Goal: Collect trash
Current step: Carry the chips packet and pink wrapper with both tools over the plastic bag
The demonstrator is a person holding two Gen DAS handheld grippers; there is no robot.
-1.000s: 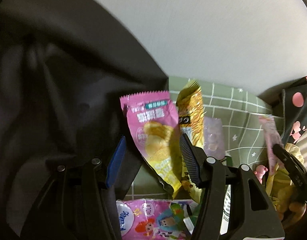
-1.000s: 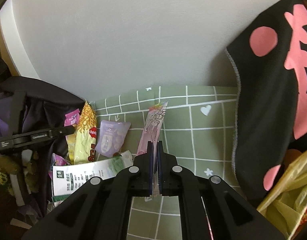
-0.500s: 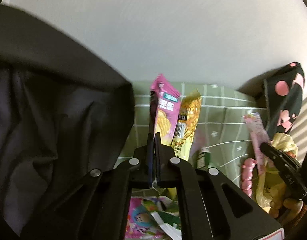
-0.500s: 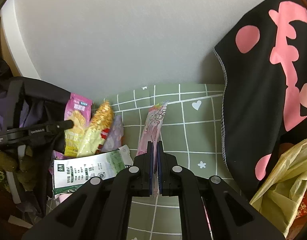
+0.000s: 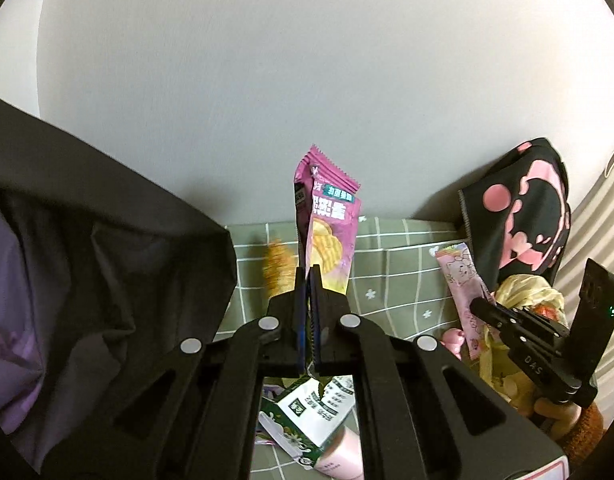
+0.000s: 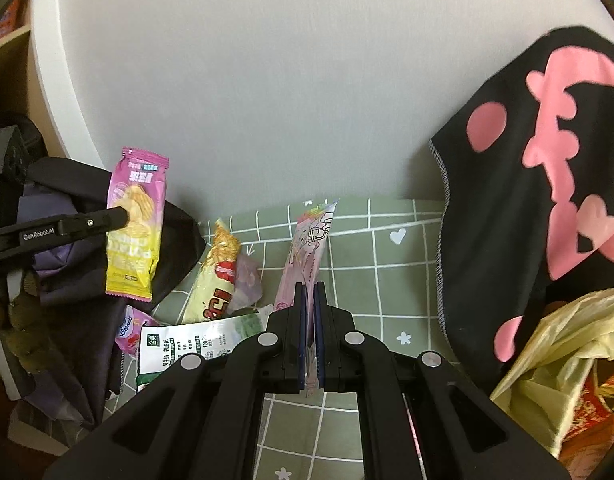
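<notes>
Left wrist view: a green cloth [image 5: 391, 280] with a white grid and small stars covers the surface, running back to a plain pale wall [image 5: 307, 80]. A dark, matte, creased garment [image 5: 107, 260] lies heaped on the left. At the right a black fabric [image 5: 519, 216] with pink shapes leans by the wall. The left hand-held gripper [image 5: 308, 276] is closed on the lower part of a glossy pink chip bag [image 5: 327, 224], which stands upright above the cloth, its top edge serrated. Behind it lies a blurred yellow packet [image 5: 277, 268]. A white and green carton [image 5: 307, 416] lies flattened below the gripper. At the right, the right hand-held gripper [image 5: 477, 306] pinches a long pink wrapper [image 5: 459, 280] with cartoon print, above a crinkled yellow plastic bag [image 5: 519, 308].

Right wrist view: the same green cloth [image 6: 387, 264] shows a white heart, and the grey-white wall [image 6: 267, 80] rises behind; a white curved panel [image 6: 51, 80] stands at the left. The right hand-held gripper [image 6: 309, 292] is shut on the pink wrapper [image 6: 311, 248], a flat narrow strip rising away from the fingers. The left hand-held gripper [image 6: 121, 214] holds the chip bag [image 6: 137, 220] in the air over the dark garment [image 6: 67, 280]. The yellow packet [image 6: 219, 276] and a small lilac pouch [image 6: 247, 280] lie on the cloth, touching; the carton [image 6: 195, 344] lies nearer. The black fabric [image 6: 547, 180] hangs at the right, with the thin, translucent yellow bag [image 6: 567, 344] beneath it.
</notes>
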